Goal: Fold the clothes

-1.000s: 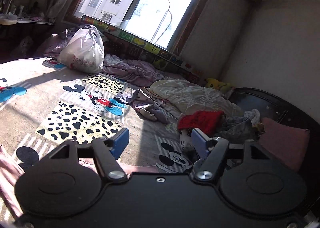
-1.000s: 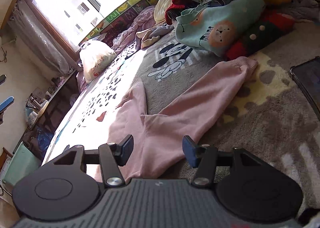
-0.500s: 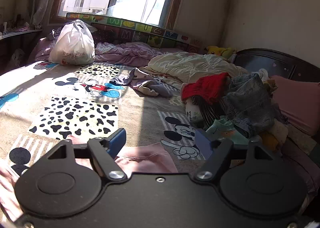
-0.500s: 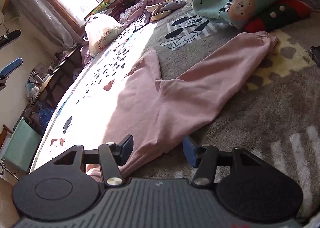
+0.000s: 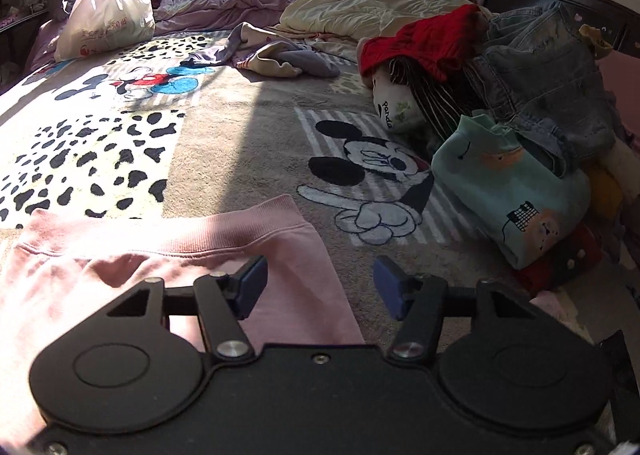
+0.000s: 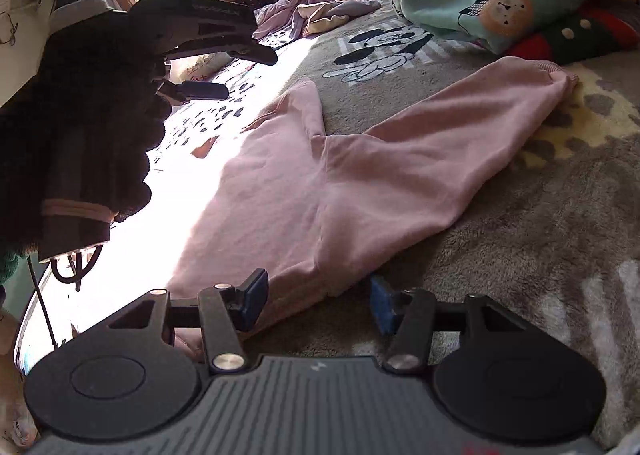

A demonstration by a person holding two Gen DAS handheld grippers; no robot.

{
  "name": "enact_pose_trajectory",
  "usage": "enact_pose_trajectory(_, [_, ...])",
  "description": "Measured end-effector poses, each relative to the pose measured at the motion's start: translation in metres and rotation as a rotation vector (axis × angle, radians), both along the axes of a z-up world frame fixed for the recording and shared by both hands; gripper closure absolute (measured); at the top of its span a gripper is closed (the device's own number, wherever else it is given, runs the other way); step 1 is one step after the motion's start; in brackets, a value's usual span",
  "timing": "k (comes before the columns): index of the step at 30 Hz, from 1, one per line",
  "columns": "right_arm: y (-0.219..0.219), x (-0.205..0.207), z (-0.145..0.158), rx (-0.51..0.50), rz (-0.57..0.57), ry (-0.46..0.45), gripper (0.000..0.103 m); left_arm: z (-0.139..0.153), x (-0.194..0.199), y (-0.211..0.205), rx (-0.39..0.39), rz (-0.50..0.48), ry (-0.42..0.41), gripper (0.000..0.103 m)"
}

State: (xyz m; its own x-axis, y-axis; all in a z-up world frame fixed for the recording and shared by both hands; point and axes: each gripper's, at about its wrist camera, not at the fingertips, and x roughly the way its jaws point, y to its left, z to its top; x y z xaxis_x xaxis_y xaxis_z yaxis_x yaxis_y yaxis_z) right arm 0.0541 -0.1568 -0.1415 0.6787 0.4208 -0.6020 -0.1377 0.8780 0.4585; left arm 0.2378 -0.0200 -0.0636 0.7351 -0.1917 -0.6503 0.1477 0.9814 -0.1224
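Note:
A pink sweatshirt [image 6: 320, 183] lies spread flat on the patterned bed blanket [image 6: 540, 215], one sleeve reaching out to the right. In the left wrist view its ribbed hem [image 5: 168, 231] lies just ahead of my left gripper [image 5: 320, 287], which is open and empty low over the hem's right corner. My right gripper [image 6: 318, 301] is open and empty, straddling the sweatshirt's near edge by the armpit. My left gripper also shows in the right wrist view [image 6: 192, 55], held in a gloved hand above the garment's far side.
A pile of clothes sits at the right: a teal sweatshirt [image 5: 516, 191], jeans [image 5: 544, 79], a red knit [image 5: 424, 39]. A white plastic bag [image 5: 104, 11] and crumpled lilac garments [image 5: 280, 51] lie farther back. The Mickey Mouse blanket [image 5: 240, 127] covers the bed.
Both grippers have come down closer to the pink sweatshirt. The left view tilted down from the window to the hem. The left gripper has entered the right wrist view.

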Motion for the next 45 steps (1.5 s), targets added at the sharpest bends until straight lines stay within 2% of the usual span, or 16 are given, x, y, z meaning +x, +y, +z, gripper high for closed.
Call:
enact_pose_trajectory(4, [-0.001, -0.001, -0.002, -0.019, 0.021, -0.034, 0.052, -0.018, 0.023, -0.015, 0.048, -0.024, 0.031, 0.061])
enact_pose_trajectory(10, [-0.006, 0.003, -0.001, -0.017, 0.012, -0.065, 0.056, -0.033, 0.041, -0.025, 0.071, -0.086, 0.065, 0.068])
enact_pose_trajectory(15, [-0.007, 0.005, -0.003, -0.022, 0.021, -0.086, 0.058, -0.037, 0.048, -0.030, 0.129, -0.083, 0.090, 0.068])
enact_pose_trajectory(18, [-0.006, 0.005, -0.002, -0.026, 0.023, -0.096, 0.058, -0.042, 0.053, -0.041, 0.205, -0.101, 0.114, 0.070])
enact_pose_trajectory(21, [-0.005, 0.004, -0.001, -0.032, 0.024, -0.108, 0.058, -0.047, 0.056, -0.049, 0.277, -0.110, 0.127, 0.076])
enact_pose_trajectory(23, [-0.005, 0.003, 0.000, -0.033, 0.021, -0.115, 0.058, -0.049, 0.055, -0.051, 0.311, -0.109, 0.120, 0.088])
enact_pose_trajectory(26, [-0.007, 0.002, 0.001, -0.031, 0.018, -0.124, 0.061, -0.045, 0.053, -0.042, 0.279, -0.095, 0.109, 0.098])
enact_pose_trajectory(29, [-0.007, 0.001, 0.000, -0.029, 0.023, -0.133, 0.070, -0.036, 0.052, -0.026, 0.176, -0.073, 0.100, 0.099])
enact_pose_trajectory(34, [-0.002, -0.001, 0.002, -0.047, 0.032, -0.162, 0.079, -0.023, 0.053, 0.010, -0.015, -0.023, 0.109, 0.099])
enact_pose_trajectory(38, [0.006, -0.007, 0.009, -0.097, 0.047, -0.219, 0.080, -0.019, 0.056, 0.037, -0.125, 0.010, 0.117, 0.100])
enact_pose_trajectory(45, [0.022, -0.015, 0.016, -0.200, 0.085, -0.283, 0.083, -0.017, 0.057, 0.053, -0.164, -0.007, 0.098, 0.100])
